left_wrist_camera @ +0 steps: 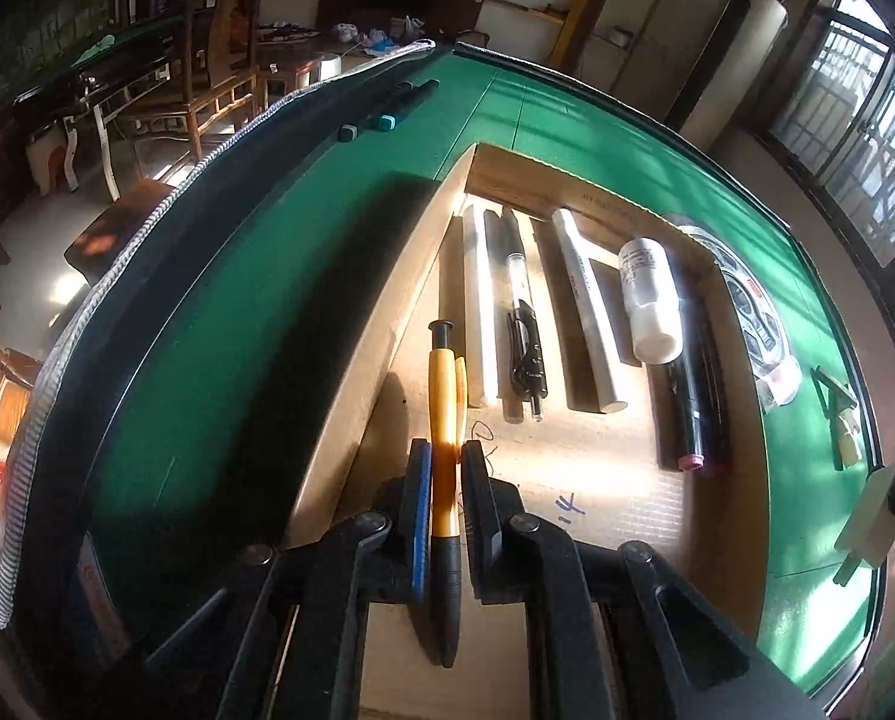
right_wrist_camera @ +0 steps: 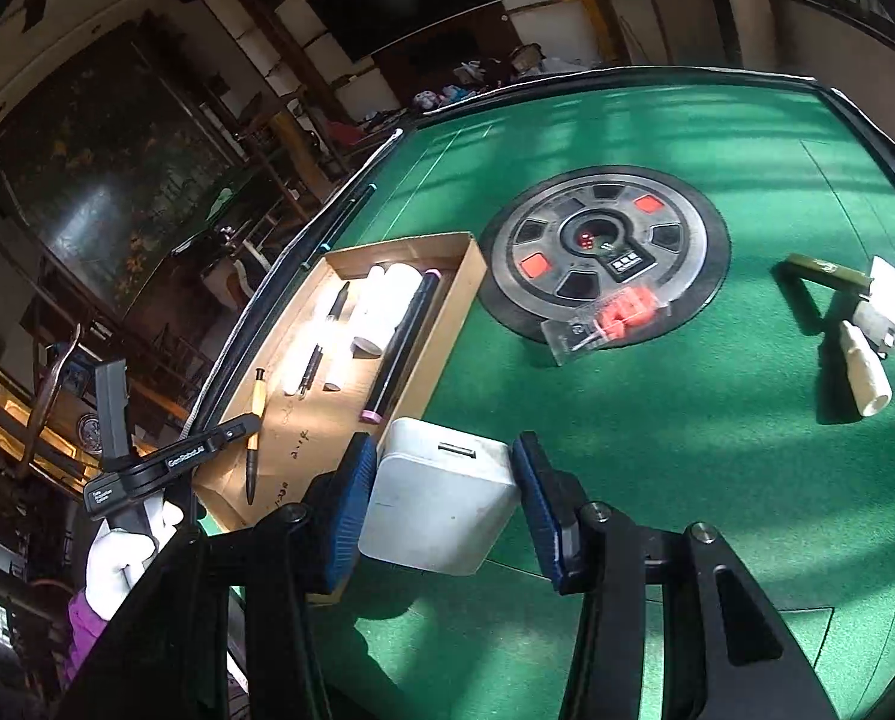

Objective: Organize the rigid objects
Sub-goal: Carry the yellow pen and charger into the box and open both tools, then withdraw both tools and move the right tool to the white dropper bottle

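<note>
item: yellow pen (left_wrist_camera: 444, 420), clamped in the left gripper (left_wrist_camera: 446, 516), jaws narrow on its barrel. long axis runs along the fingers, clip end forward, dark tip back toward the wrist. it hangs over the near end of the cardboard box (left_wrist_camera: 351, 360), parallel to the pens and markers already lying in a row there, just beside the white stick (left_wrist_camera: 478, 306).

item: white block (right_wrist_camera: 441, 501), held between the right gripper (right_wrist_camera: 441, 510) pads, which stand fairly wide. it sits over the green table (right_wrist_camera: 657, 432), just off the box (right_wrist_camera: 465, 300) corner; the box lies ahead and to the left.

judgement: left hand nearer; pen likely goes down first.
</note>
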Tool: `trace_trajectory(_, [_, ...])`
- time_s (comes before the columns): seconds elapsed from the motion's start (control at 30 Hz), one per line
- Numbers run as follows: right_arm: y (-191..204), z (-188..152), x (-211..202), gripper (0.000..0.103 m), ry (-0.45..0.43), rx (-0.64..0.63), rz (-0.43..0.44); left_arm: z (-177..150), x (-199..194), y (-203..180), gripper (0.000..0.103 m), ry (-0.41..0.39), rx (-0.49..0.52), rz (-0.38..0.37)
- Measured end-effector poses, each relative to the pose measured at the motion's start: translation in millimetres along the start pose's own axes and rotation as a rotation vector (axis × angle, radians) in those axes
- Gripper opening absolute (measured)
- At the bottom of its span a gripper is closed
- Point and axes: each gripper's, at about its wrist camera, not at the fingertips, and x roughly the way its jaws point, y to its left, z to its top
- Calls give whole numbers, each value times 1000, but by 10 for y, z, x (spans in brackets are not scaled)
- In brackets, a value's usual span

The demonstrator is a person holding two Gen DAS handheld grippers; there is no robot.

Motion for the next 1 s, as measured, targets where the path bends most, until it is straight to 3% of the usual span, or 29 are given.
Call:
trace_trajectory(0.1, [305,62,329,47,57,-27,47,63,46,-8,10,-2,-1,32])
trace_trajectory(0.2, [556,99,707,47,120,-38,92,66,-98,41,10,-48,-17,-17])
trace_trajectory(0.3, [795,77,1103,47,182,-61,92,-13,-342,114,26,-106,-24,-26])
trace_trajectory(0.37, [934,63,1324,47,209,-84,68,-96,-540,198,47,-157,-43,-25])
trace_trajectory(0.43, [1080,49,1492,47,221,-115,52,-209,-729,289,50,-201,-60,-27])
trace_trajectory(0.53, [1285,46,1682,46,235,-171,6,-390,-981,415,62,-267,-90,-45])
trace_trajectory(0.63, [1416,39,1856,48,250,-192,-11,-495,-1130,533,65,-323,-131,-54])
trace_trajectory(0.73, [1429,104,1844,49,207,-148,29,-580,-1212,626,68,-350,-187,-87])
trace_trajectory(0.87, [1286,196,1448,50,114,-121,110,-700,-1254,631,69,-367,-214,-97])
trace_trajectory(0.93, [1131,167,1154,58,53,-142,94,-758,-1291,552,69,-391,-190,-95])
trace_trajectory(1.0, [871,98,865,59,0,-153,47,-787,-1319,411,71,-410,-149,-107])
